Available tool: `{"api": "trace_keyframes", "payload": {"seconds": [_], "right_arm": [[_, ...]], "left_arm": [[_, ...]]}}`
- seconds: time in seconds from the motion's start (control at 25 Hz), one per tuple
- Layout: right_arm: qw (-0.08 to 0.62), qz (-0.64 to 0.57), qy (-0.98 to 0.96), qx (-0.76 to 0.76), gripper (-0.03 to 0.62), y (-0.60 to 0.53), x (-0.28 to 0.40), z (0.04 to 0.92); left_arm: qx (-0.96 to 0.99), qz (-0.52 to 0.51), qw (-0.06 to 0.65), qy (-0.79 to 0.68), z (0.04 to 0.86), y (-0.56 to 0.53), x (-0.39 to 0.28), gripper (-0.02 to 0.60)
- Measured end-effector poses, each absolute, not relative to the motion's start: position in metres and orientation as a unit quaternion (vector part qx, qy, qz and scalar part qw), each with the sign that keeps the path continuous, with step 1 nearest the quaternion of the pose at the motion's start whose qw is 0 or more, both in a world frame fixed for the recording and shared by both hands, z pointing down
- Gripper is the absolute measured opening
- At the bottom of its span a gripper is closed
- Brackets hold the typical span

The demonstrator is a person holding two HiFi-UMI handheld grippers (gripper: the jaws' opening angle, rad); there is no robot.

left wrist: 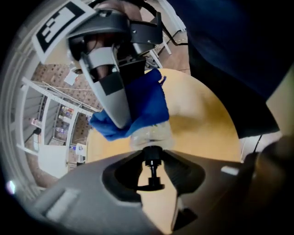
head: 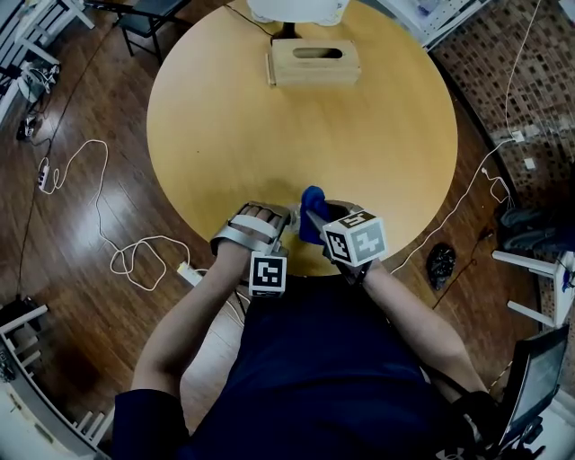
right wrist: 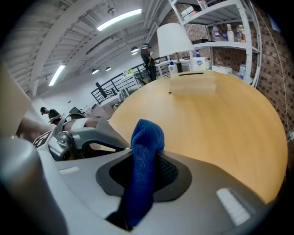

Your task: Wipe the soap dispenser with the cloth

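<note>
A dark wooden floor is shown around a round, light wooden desk, with a white cable trailing on the floor to the left. The near part of the head view is filled by a person in a dark top, whose forearms reach to the near edge of the desk. At the far edge of the desk a white lamp and, just in front of it, a wooden tissue box are seen, well apart from the work.

The left claw and the right claw are held side by side over the near edge of the desk, each carrying a marker cube. The right claw is closed on the cloth, a blue fold of which is pinched between its jaws and stands out beyond them. The left claw is closed on the soap dispenser: its jaws are pressed against the black collar of the pump, and the clear bottle projects beyond the tips.

In the left gripper view the cloth is laid against the far side of the bottle, touching it, with the right claw directly behind. The dispenser is thus located between the two claws, at the near edge of the desk.
</note>
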State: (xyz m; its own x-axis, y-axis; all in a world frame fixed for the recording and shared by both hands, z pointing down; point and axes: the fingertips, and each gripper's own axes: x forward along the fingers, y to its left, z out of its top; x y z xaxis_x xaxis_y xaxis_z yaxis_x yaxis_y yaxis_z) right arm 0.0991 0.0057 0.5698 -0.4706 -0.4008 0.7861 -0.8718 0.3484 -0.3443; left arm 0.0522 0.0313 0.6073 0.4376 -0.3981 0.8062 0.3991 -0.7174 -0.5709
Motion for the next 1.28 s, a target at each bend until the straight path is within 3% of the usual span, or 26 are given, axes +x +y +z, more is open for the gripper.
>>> {"api": "trace_keyframes", "payload": {"seconds": [0.2,0.4,0.52,0.64,0.84,1.08,1.28], "right_arm": [[0.288,0.379,-0.796,0.374,0.089,0.003,0.082,0.560],[0.257,0.450,-0.750,0.411,0.088,0.003,0.144,0.581],[0.226,0.508,-0.705,0.439,0.088,0.010,0.183,0.606],[0.211,0.510,-0.687,0.472,0.089,0.018,0.205,0.611],[0.188,0.417,-0.749,0.478,0.089,0.023,0.184,0.580],[0.174,0.324,-0.817,0.445,0.089,0.008,0.137,0.553],[0.181,0.259,-0.859,0.404,0.089,-0.020,0.102,0.546]], "left_arm": [[-0.747,-0.542,0.385,-0.005,0.597,0.029,0.048,0.140],[-0.763,-0.536,0.361,-0.018,0.586,0.034,0.060,0.137],[-0.781,-0.542,0.309,-0.031,0.576,0.038,0.065,0.135],[-0.821,-0.539,0.185,-0.041,0.563,0.045,0.078,0.130],[-0.848,-0.521,-0.098,0.022,0.552,0.021,0.090,0.130],[-0.809,-0.356,-0.450,0.128,0.562,0.003,0.077,0.129],[-0.749,-0.202,-0.604,0.181,0.571,0.002,0.065,0.129]]}}
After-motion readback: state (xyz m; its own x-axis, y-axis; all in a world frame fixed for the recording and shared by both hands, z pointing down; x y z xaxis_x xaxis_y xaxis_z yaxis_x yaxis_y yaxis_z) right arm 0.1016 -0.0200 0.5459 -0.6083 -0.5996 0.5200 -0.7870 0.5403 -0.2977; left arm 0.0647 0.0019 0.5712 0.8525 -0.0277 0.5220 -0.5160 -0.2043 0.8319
